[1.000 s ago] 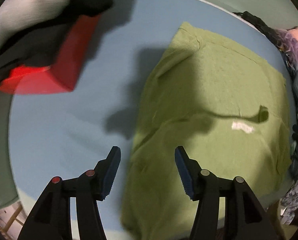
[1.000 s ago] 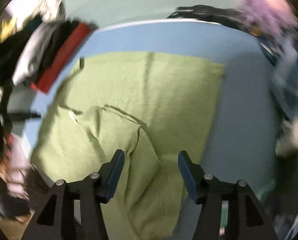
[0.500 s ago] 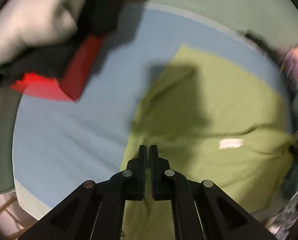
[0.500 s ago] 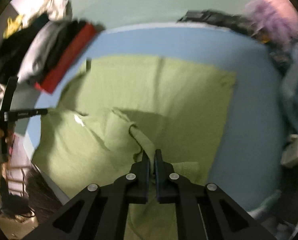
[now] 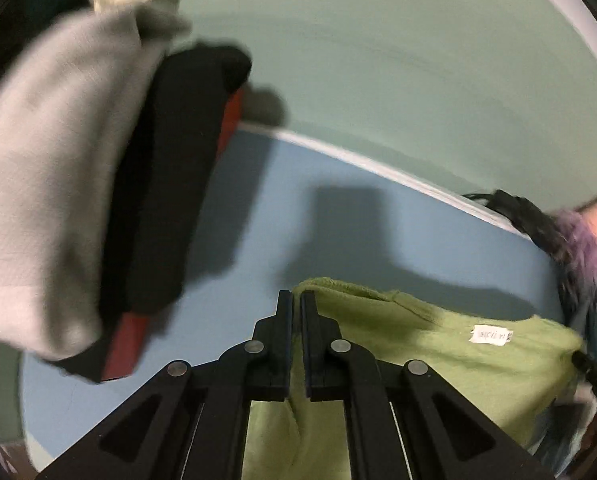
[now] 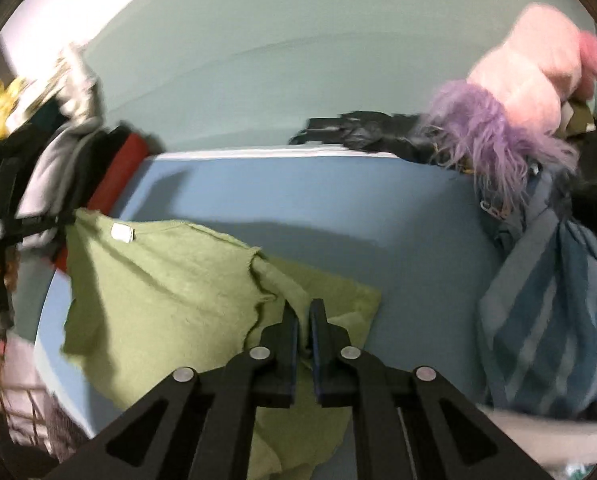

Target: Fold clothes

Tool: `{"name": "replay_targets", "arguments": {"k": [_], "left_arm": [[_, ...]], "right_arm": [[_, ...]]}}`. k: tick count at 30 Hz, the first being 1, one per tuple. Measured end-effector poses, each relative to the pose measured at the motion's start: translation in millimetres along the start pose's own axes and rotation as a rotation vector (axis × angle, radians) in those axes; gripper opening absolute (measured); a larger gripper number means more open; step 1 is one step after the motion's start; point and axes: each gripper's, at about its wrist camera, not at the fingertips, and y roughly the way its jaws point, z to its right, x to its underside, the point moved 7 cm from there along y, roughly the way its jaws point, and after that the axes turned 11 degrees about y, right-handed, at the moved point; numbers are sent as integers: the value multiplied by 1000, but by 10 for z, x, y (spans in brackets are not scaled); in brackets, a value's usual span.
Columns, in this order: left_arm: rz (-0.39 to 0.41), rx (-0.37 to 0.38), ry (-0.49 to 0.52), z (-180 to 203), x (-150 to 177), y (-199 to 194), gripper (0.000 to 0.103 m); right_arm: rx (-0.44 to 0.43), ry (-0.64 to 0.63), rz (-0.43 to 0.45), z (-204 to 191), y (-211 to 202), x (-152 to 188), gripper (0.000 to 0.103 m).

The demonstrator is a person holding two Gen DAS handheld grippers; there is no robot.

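Note:
A green garment with a white label is held up over the blue surface. My left gripper is shut on one edge of it. In the right wrist view the same green garment hangs between the two grippers, and my right gripper is shut on its other edge. The left gripper shows there at the far left, gripping the garment's corner near the white label.
A stack of folded clothes, grey, black and red, sits at the left. A heap with purple fur, a pink item and blue striped cloth lies at the right. A pale green wall stands behind.
Both grippers went from open to shut on the green garment's edges, then lifted it and carried it towards the far side of the blue surface.

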Motion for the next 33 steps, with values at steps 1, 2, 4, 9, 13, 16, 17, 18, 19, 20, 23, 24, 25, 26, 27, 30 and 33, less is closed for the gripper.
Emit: {"name": "replay_targets", "arguments": {"k": [1, 2, 4, 9, 13, 16, 17, 18, 19, 20, 23, 24, 25, 26, 27, 30, 33], "left_arm": [[-33, 2, -41, -47, 47, 88, 8], [-67, 3, -82, -92, 93, 176, 11], [-57, 36, -136, -222, 274, 155, 27], [-34, 66, -181, -493, 1071, -108, 71], [-107, 189, -408, -558, 1881, -118, 71], [-118, 296, -614, -539, 2299, -53, 71], [-120, 332, -667, -519, 2389, -14, 71], [-130, 349, -701, -488, 2471, 36, 71], [-152, 339, -709, -441, 2541, 103, 71], [-162, 327, -714, -403, 2594, 143, 71], [-112, 261, -738, -347, 2641, 129, 70], [-89, 232, -757, -339, 2641, 123, 70], [-73, 204, -785, -334, 2641, 128, 70], [-58, 182, -815, -324, 2641, 132, 70], [-53, 169, -839, -304, 2633, 147, 70], [-60, 109, -844, -268, 2529, 249, 70], [-44, 51, -805, -316, 2328, 346, 70]], "right_arm": [[4, 22, 1, 22, 82, -47, 35], [-9, 53, -20, 70, 59, 29, 62], [-34, 115, -62, 165, 11, 182, 57], [-92, 268, -178, 377, -139, 713, 64], [-145, 444, -347, 410, -192, 1557, 69], [-208, 545, -443, 287, -92, 1973, 69], [-222, 559, -455, 239, -61, 2058, 69], [-228, 568, -462, 188, -16, 2135, 69], [-218, 578, -460, 146, 39, 2203, 69], [-205, 596, -453, 123, 84, 2250, 68], [-191, 731, -381, 132, 192, 2264, 71], [-195, 784, -346, 149, 194, 2249, 73], [-196, 817, -317, 160, 189, 2239, 73], [-190, 839, -296, 170, 187, 2229, 72], [-183, 856, -277, 177, 186, 2220, 72], [-143, 807, -256, 141, 204, 2176, 66], [-103, 792, -256, 128, 267, 2103, 65]]}}
